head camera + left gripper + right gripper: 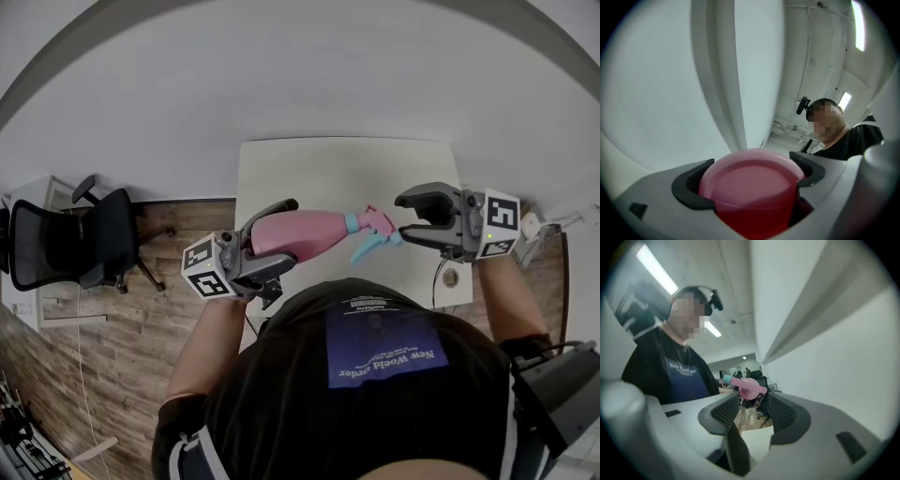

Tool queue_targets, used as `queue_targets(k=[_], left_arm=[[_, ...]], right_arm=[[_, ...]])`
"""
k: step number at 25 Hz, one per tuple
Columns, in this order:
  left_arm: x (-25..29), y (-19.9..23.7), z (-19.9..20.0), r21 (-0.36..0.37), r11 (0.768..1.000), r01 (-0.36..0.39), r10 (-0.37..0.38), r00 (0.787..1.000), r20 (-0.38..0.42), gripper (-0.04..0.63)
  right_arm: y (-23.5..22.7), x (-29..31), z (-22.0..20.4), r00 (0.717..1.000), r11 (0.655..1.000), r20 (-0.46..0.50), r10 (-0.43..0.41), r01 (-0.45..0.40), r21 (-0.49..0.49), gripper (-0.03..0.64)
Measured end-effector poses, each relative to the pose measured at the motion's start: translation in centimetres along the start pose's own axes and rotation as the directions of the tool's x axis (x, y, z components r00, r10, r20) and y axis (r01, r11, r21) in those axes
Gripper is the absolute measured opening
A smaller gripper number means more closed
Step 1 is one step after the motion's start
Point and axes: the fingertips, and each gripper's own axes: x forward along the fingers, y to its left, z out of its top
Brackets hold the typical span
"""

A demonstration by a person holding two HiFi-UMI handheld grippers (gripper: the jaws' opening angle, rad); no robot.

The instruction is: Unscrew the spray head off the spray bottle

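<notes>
A pink spray bottle (302,232) lies level in the air above the near edge of the white table. My left gripper (279,238) is shut on its body near the base. A teal collar (352,223) joins the body to the pink spray head (375,223), whose teal trigger hangs downward. In the left gripper view the bottle's round base (752,185) fills the gap between the pads (691,187). My right gripper (403,216) stands open just right of the nozzle, with nothing between its fingers. The right gripper view shows the spray head (749,389) ahead, beyond the open gripper (751,411).
The white table (347,178) stands against a pale wall. A small round object (451,277) and a cable lie at its near right corner. A black office chair (75,244) stands on the wood floor at the left. The person's torso fills the lower head view.
</notes>
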Motion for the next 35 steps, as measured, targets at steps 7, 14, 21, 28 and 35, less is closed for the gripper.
queue_targets(k=[7,14,21,28,35], left_arm=[[-0.4,-0.5,0.5,0.121,0.993,0.016,-0.009,0.998,-0.060,0.515],[0.1,-1.1,0.1,0.219,0.975,0.029,-0.006,0.994,-0.107,0.515],[-0.2,-1.2,0.1,0.284,0.958,0.028,0.009,0.992,-0.130,0.515],[1.1,-1.5,-1.5,0.343,0.938,0.055,0.016,0.980,-0.199,0.515],[0.9,-0.9,-2.0,0.356,0.934,0.023,0.053,0.978,-0.203,0.515]], right_arm=[[-3.7,-0.3,-1.7,0.986,0.762,0.144,0.088,-0.160,0.628,0.270],[-2.8,3.1,-2.8,0.973,0.574,0.117,0.199,-0.213,0.791,0.278],[-2.3,4.2,-1.6,0.956,0.540,0.156,0.250,-0.271,0.796,0.278],[-0.5,7.5,-3.4,0.952,0.533,0.004,0.305,-0.174,0.828,0.271],[-0.7,8.0,-3.5,0.959,0.610,-0.078,0.272,-0.109,0.785,0.133]])
